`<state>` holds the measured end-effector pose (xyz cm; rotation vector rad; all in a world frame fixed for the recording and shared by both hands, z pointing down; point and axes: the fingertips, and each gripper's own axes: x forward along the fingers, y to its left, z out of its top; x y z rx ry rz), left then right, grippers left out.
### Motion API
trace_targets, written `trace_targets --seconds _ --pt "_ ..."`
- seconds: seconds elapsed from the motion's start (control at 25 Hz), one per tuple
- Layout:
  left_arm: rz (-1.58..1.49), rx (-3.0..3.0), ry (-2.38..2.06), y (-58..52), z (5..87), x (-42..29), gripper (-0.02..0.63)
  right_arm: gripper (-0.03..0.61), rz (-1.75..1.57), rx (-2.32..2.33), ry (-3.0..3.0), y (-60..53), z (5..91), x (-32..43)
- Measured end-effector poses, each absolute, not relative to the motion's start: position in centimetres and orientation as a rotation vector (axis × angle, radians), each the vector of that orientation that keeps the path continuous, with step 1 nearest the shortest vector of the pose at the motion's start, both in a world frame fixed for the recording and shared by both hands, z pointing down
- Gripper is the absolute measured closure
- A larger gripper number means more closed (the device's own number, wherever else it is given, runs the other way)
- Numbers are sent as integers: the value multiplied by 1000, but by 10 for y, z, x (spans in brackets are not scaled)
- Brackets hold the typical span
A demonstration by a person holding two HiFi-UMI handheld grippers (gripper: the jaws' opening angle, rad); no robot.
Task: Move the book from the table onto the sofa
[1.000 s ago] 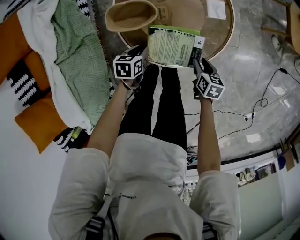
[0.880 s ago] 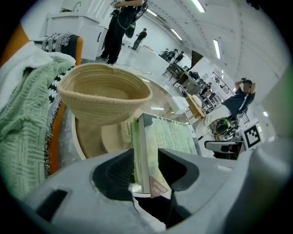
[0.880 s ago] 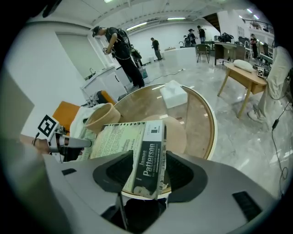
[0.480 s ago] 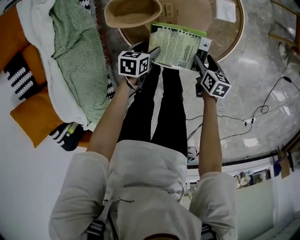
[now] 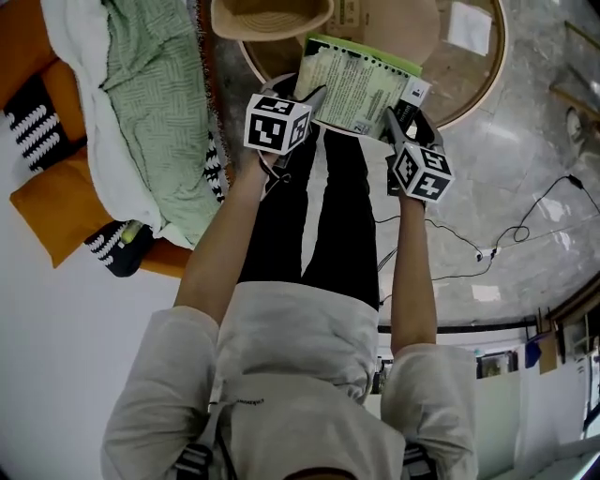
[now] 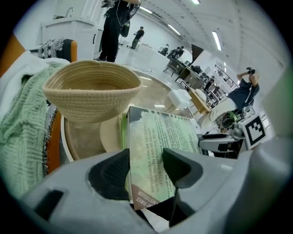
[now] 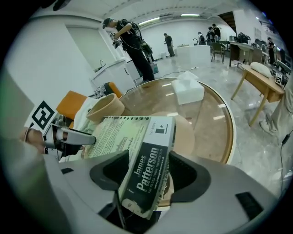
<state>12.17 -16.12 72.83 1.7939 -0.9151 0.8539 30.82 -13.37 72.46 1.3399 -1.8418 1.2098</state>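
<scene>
A green-and-white paperback book (image 5: 361, 84) lies over the near edge of the round table (image 5: 473, 89). My left gripper (image 5: 314, 98) is at its near left corner. In the left gripper view the book (image 6: 158, 146) stands between the pads, which rest on both covers after the jaws have just been closing. My right gripper (image 5: 398, 117) is at the near right corner. The black spine (image 7: 146, 171) sits between its jaws, which have just been opening, with a thin gap beside the pads. The sofa's green blanket (image 5: 150, 112) is at the left.
A woven basket (image 5: 267, 17) stands on the table just beyond the book, and a white box (image 7: 190, 91) sits further back. Orange cushions (image 5: 52, 211) and a white throw cover the sofa. Cables (image 5: 487, 248) run over the floor at the right. People stand in the room behind.
Both grippers have slid a little further onto the book's near corners and lower. Their jaws stand wider than a second ago. The book stays on the table edge.
</scene>
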Motion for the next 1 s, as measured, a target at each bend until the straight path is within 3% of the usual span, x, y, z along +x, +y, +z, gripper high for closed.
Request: trace_targets --seconds 0.52,1.0 --pt "755 1762 -1023 -145 711 112 376 333 1126 1347 -1872 -131 702 302" --pt "556 1661 -1280 -78 680 8 376 333 944 1175 -2025 -113 671 195"
